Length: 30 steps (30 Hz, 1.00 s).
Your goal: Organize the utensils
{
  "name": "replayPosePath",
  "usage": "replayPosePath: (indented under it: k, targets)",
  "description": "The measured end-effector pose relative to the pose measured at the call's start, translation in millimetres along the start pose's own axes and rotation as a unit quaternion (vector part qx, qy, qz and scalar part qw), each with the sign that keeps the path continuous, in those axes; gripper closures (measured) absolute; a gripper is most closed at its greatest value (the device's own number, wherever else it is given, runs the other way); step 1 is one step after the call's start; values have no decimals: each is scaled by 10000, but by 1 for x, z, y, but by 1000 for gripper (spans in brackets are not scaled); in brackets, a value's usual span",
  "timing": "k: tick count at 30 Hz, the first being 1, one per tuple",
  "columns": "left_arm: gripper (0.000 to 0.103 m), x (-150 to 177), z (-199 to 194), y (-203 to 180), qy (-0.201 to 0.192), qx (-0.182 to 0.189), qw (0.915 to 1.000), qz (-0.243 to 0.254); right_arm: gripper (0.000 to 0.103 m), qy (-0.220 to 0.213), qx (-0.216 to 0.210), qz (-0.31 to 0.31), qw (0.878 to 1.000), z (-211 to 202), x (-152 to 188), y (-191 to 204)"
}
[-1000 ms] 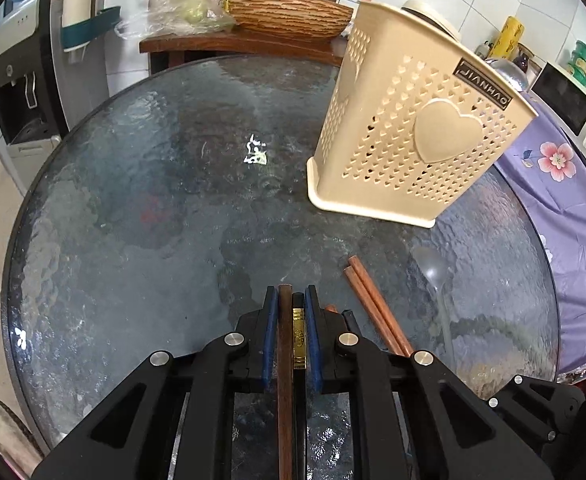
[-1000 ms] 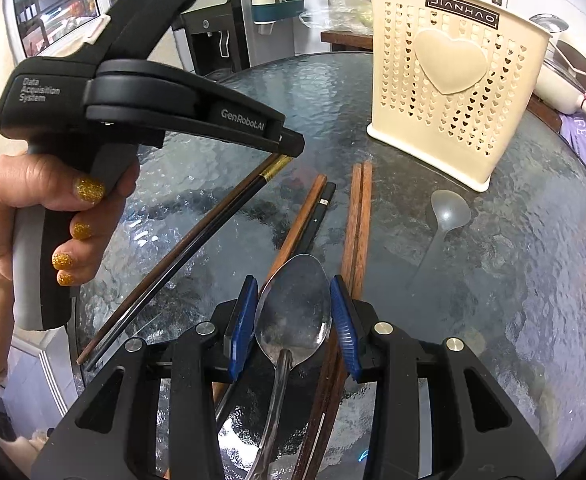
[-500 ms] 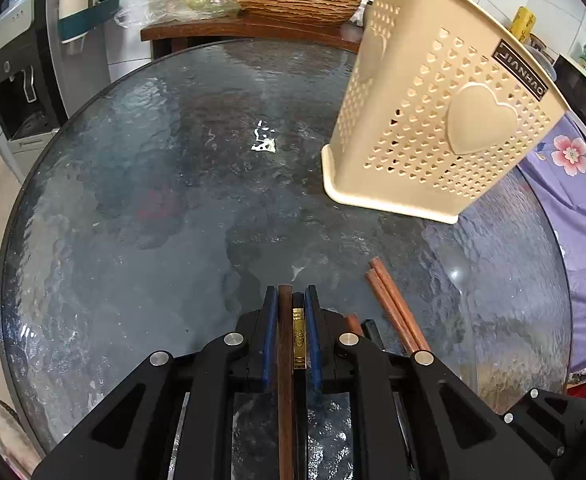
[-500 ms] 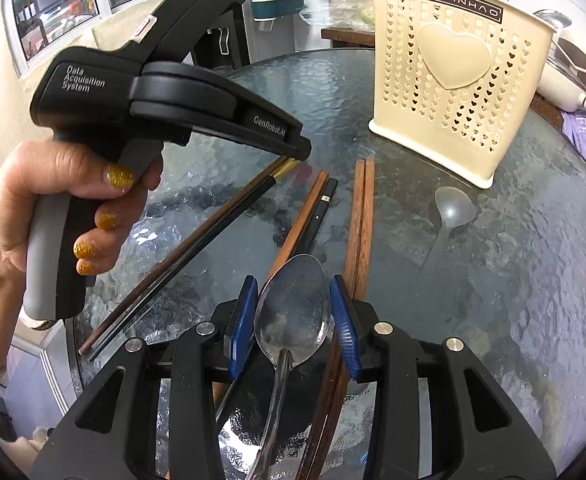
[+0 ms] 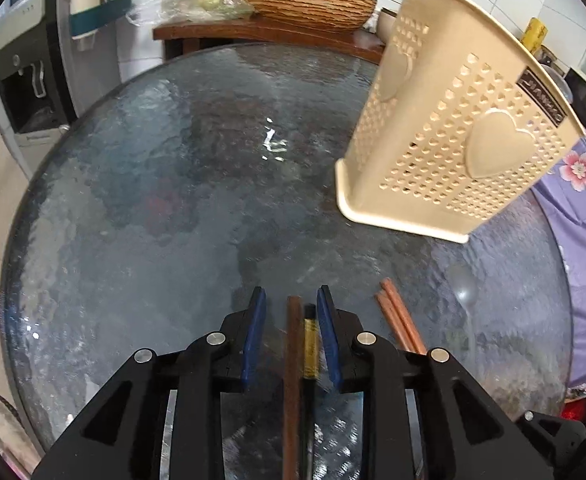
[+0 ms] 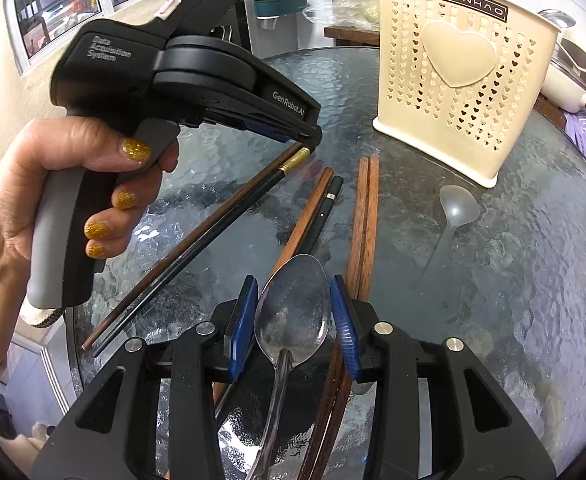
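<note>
My left gripper [image 5: 291, 296] has its jaws opening. A brown chopstick [image 5: 293, 360] and a black chopstick with a gold band [image 5: 310, 344] lie between the blue pads, clear of both. In the right wrist view a hand holds that left gripper [image 6: 313, 138] just above the two chopsticks' [image 6: 213, 232] raised ends. My right gripper [image 6: 293, 280] is shut on the bowl of a metal spoon [image 6: 293, 320], low over the glass table [image 6: 513, 280]. The cream perforated utensil holder [image 6: 453, 100] stands upright at the back right.
On the glass lie a brown chopstick pair [image 6: 365, 216], a brown and a black chopstick [image 6: 313, 208], and a translucent plastic spoon [image 6: 455, 208] near the holder. A woven basket [image 5: 309, 0] and a purple floral cloth [image 5: 585, 220] border the table.
The left gripper's pads have parted from the two chopsticks they were shut on, and it has edged toward the holder. The right gripper and its spoon have not moved.
</note>
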<state>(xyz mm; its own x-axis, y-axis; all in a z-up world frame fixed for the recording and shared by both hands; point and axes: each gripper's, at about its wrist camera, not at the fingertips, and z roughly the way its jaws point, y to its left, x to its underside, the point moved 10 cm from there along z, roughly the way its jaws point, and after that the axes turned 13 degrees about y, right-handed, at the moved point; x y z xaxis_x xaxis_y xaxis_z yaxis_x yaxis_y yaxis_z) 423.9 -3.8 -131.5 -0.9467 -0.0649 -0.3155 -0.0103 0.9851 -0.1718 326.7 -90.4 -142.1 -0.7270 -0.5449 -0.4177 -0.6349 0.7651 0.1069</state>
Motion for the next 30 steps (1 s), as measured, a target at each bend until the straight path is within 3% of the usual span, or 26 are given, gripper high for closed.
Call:
replayPosePath:
  k: [12, 24, 30]
  targets:
    - [79, -2, 3, 1, 54, -34, 9999, 99, 65, 0, -9, 12, 10000, -1, 1, 0]
    - [79, 32, -4, -9, 177, -395, 9970, 643, 65, 31, 7, 51, 10000, -1, 1, -1]
    - [96, 34, -1, -20, 186, -743, 9928, 919, 65, 11, 55, 92, 9999, -2, -4, 1]
